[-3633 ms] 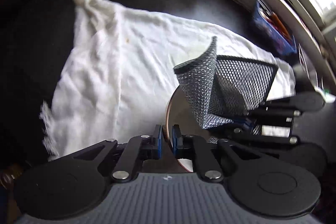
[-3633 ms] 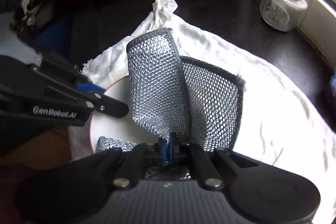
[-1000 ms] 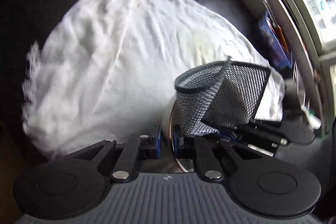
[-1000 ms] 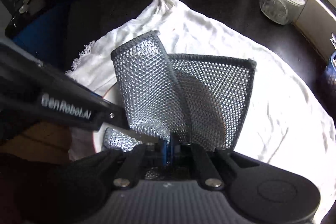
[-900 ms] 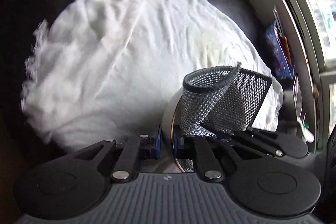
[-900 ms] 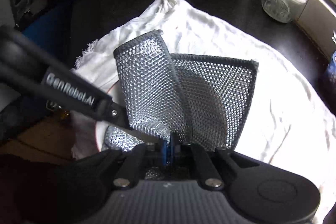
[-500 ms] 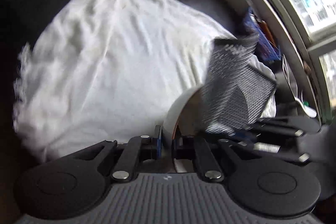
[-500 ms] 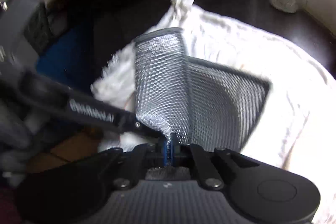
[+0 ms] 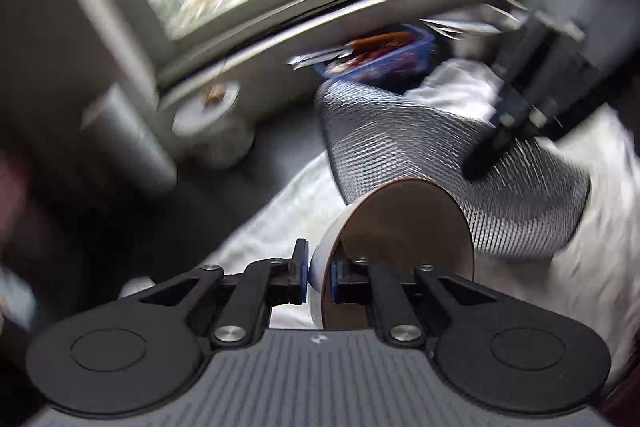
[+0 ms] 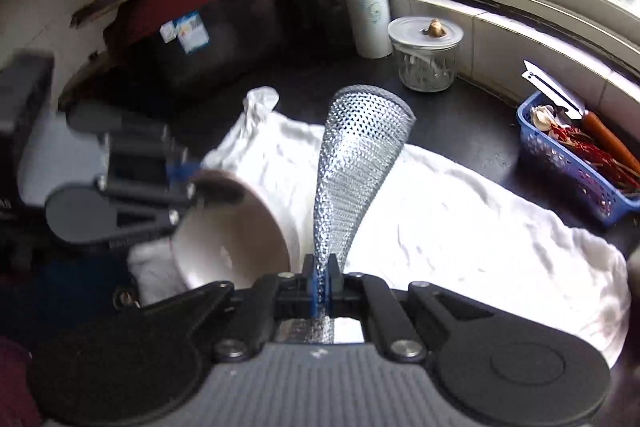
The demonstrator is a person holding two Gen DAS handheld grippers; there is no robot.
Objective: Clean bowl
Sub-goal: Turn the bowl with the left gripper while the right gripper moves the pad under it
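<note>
The right gripper (image 10: 321,283) pinches the mesh scrubber (image 10: 358,167), which curls upward at 12 o'clock. At 9 o'clock the left gripper (image 9: 319,273) clamps the tilted bowl (image 10: 236,227) by its rim, above the white cloth (image 10: 460,227). Farther off: glass jar (image 10: 425,53), paper roll (image 10: 364,7), and at 2 o'clock, blue basket (image 10: 576,163).

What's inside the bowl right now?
Nothing visible: the bowl interior looks bare white where it shows. The mesh cloth is outside it. The near inner wall is hidden behind the right gripper.

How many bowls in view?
1. The bowl is tipped on its side, rim clamped in the left gripper, over the white cloth. Others could be hidden.
</note>
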